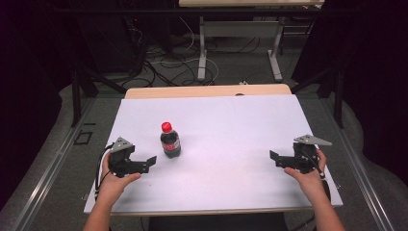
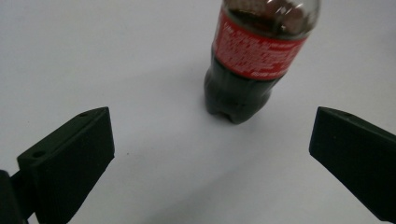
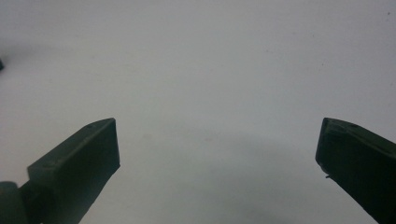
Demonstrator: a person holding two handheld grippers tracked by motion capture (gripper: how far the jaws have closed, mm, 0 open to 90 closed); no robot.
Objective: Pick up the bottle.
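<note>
The cola bottle (image 1: 170, 140) stood upright left of centre on the bench (image 1: 231, 187). The left tool (image 1: 146, 164), jaws spread and empty, was approaching; next, surround and squeeze. The right tool (image 1: 275, 158) rested spread at lower right.

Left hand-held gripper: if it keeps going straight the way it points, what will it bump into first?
Probably the cola bottle. The left hand-held gripper has its jaws wide open, and the bottle stands upright on the white table just ahead, a little right of the middle of the gap. Nothing lies between them.
</note>
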